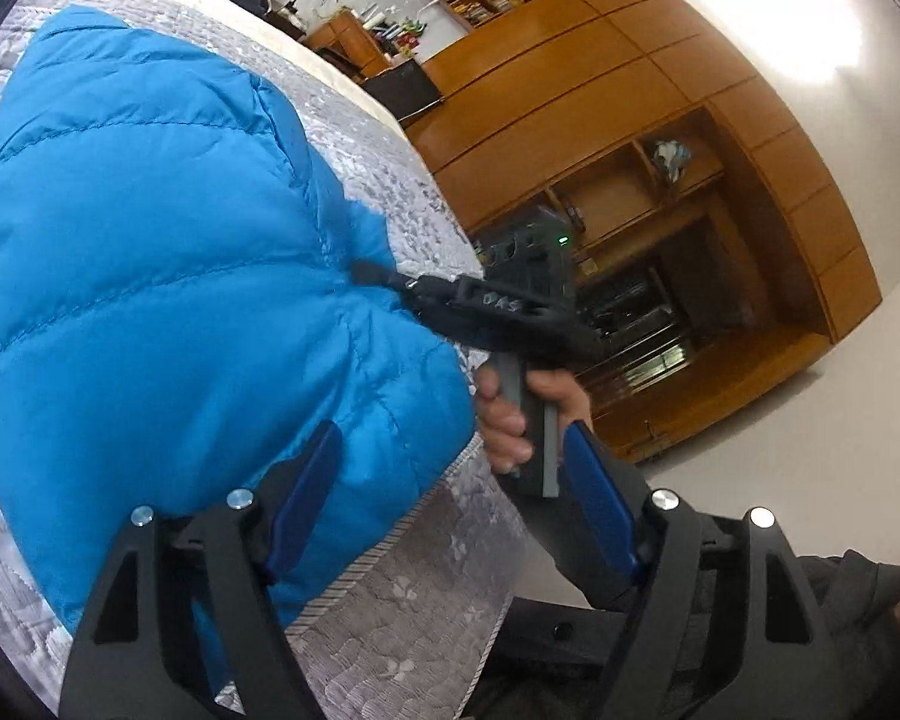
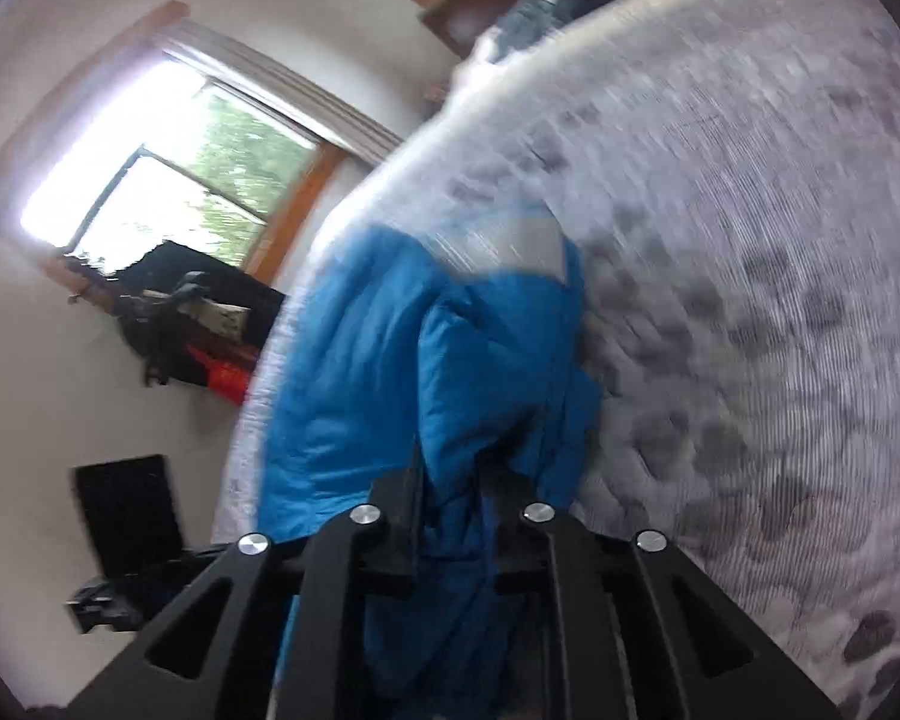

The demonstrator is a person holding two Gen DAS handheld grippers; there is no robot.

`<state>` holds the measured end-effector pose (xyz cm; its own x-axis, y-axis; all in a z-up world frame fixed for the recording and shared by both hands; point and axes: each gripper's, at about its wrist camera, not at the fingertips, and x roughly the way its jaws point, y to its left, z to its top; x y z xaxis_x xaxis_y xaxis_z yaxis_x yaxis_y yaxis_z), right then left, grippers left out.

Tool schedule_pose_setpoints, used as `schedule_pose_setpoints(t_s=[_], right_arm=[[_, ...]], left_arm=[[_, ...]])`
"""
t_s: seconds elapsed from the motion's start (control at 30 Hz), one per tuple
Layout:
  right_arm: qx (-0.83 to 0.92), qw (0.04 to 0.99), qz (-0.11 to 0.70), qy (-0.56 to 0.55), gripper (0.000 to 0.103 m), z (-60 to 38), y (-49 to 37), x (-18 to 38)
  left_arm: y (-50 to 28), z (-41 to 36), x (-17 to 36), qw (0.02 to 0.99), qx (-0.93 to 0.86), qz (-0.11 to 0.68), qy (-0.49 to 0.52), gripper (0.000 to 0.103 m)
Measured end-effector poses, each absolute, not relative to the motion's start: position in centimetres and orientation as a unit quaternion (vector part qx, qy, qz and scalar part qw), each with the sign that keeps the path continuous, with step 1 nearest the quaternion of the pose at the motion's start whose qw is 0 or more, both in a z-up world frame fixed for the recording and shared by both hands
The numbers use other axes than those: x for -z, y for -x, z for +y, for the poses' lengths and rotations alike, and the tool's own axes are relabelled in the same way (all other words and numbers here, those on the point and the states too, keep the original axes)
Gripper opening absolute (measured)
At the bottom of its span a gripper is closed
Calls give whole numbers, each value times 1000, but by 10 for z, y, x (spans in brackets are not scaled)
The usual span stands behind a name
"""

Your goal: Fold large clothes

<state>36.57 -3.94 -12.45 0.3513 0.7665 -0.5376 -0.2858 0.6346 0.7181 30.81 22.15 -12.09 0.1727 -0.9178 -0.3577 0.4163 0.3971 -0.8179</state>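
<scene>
Blue puffer jacket [image 1: 168, 252] lies on grey quilted mattress [image 1: 390, 192], at its edge. Right gripper [image 2: 450, 480] clamped on a bunched fold of jacket; hand [image 1: 510, 414] grips its handle. Left gripper [image 1: 450, 498] jaws wide apart, empty, over jacket hem. Right view motion-blurred. Wooden wardrobe [image 1: 600, 90] beyond.

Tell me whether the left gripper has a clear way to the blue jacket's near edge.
Probably yes: the left gripper is open, one finger already over the blue jacket, nothing between. The right gripper grips it farther along.
</scene>
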Motion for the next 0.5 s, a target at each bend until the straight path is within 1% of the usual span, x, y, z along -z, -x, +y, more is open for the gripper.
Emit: schedule_pose_setpoints(t_s=[0.07, 0.1, 0.13, 0.17, 0.2, 0.27, 0.3, 0.33, 0.37, 0.4, 0.43, 0.5], right_arm=[[-349, 786, 443, -256, 37, -41, -376, 99], [-355, 779, 451, -252, 56, -39, -388, 89], [-350, 781, 458, -239, 58, -34, -401, 80], [-347, 783, 464, -224, 59, -27, -411, 76], [-356, 771, 487, -206, 63, -15, -426, 75], [-368, 737, 535, -188, 63, 8, -448, 85], [-374, 723, 554, -174, 56, 17, -452, 91], [-376, 712, 573, -156, 36, 27, -452, 100], [-374, 712, 578, -139, 30, 32, -451, 102], [-375, 716, 575, -126, 14, 32, -447, 105], [-375, 720, 567, -137, 8, 26, -442, 105], [-368, 738, 540, -169, 7, 3, -430, 108]], left_arm=[[-307, 225, 126, 711, 467, 443, 282, 77], [-307, 229, 129, 710, 467, 444, 283, 77], [-309, 229, 129, 710, 466, 445, 284, 77], [-308, 229, 132, 710, 465, 446, 283, 77], [-308, 229, 132, 711, 465, 447, 280, 77], [-308, 226, 132, 714, 463, 448, 275, 77], [-306, 229, 133, 714, 462, 448, 276, 77], [-306, 230, 132, 714, 461, 448, 278, 77], [-307, 231, 132, 712, 461, 449, 280, 77], [-307, 234, 129, 709, 465, 450, 282, 77], [-305, 233, 125, 704, 469, 448, 289, 76], [-311, 246, 106, 708, 476, 424, 304, 76]])
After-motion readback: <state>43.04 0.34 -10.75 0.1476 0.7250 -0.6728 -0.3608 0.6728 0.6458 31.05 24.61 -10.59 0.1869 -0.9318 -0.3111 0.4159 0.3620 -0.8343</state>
